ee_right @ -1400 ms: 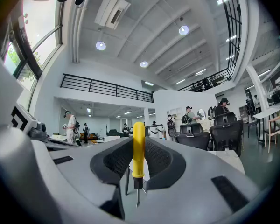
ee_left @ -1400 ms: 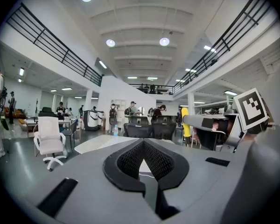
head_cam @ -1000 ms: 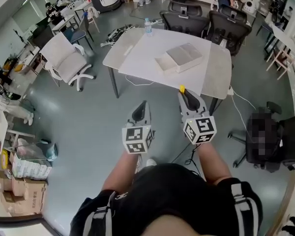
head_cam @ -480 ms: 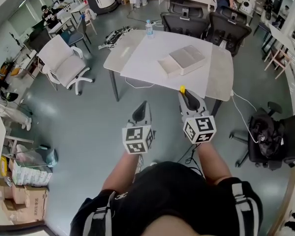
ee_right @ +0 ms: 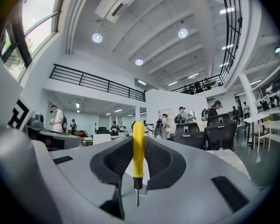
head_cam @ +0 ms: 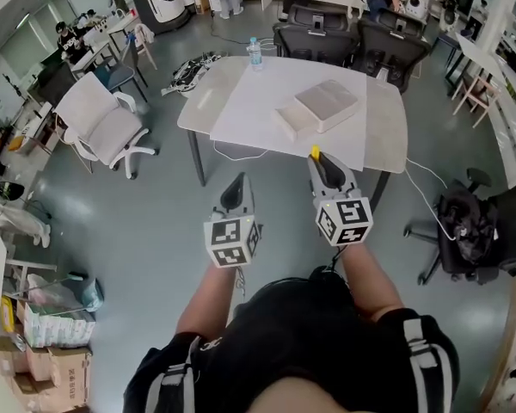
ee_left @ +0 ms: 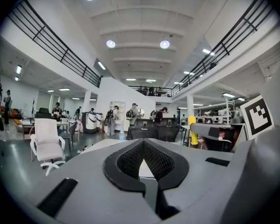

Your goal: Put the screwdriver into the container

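In the head view my right gripper [head_cam: 320,162] is held in the air short of the table's near edge, shut on a yellow-handled screwdriver [head_cam: 314,152]. The right gripper view shows the screwdriver [ee_right: 138,148] upright between the pads, handle up and metal tip down. The container [head_cam: 320,106], a pale shallow box, lies on the white table [head_cam: 241,101] ahead of both grippers. To the left of the right gripper hangs my left gripper [head_cam: 237,188], its jaws shut with nothing in them [ee_left: 143,148].
A water bottle [head_cam: 255,52] stands at the table's far edge. Two black office chairs [head_cam: 314,26] are behind the table, a white chair [head_cam: 99,123] stands to the left, another black chair [head_cam: 469,231] to the right. Cables lie on the grey floor [head_cam: 155,222].
Both grippers have risen slightly in the picture and sit a little nearer the table. The screwdriver stays clamped in the right gripper.
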`<act>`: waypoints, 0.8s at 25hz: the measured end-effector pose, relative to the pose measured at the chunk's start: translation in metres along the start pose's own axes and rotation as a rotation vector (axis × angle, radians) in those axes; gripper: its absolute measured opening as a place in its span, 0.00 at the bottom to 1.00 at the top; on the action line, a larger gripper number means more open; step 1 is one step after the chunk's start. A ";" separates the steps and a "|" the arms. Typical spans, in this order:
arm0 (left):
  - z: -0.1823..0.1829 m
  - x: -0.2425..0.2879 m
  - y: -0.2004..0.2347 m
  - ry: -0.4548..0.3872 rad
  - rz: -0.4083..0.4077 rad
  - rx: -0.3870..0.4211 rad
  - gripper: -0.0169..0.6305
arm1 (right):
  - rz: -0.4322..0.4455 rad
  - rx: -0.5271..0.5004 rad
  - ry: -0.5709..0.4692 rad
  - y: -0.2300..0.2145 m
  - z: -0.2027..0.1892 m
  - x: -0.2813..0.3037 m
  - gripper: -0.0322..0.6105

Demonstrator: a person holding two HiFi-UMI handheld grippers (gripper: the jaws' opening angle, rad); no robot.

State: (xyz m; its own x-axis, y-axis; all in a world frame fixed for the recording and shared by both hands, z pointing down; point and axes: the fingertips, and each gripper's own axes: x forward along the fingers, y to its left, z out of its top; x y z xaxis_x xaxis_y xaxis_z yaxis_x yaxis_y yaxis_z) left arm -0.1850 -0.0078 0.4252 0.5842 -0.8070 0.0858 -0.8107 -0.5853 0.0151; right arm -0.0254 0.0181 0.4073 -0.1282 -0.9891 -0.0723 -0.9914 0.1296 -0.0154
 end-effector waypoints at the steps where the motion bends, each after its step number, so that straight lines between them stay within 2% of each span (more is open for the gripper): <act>1: 0.001 0.000 0.004 -0.001 0.001 -0.005 0.03 | -0.004 -0.003 0.003 0.001 -0.001 0.001 0.16; 11: 0.002 0.027 0.013 -0.003 -0.008 0.010 0.03 | -0.005 -0.024 -0.007 -0.008 -0.004 0.025 0.16; 20: 0.004 0.112 0.014 -0.002 0.008 0.011 0.03 | 0.008 -0.029 -0.011 -0.064 -0.014 0.085 0.16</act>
State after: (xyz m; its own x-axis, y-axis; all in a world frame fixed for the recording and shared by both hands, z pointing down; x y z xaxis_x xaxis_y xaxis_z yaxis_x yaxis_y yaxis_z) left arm -0.1304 -0.1066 0.4316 0.5775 -0.8120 0.0841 -0.8151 -0.5794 0.0033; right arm 0.0266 -0.0753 0.4156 -0.1365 -0.9871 -0.0832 -0.9906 0.1358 0.0142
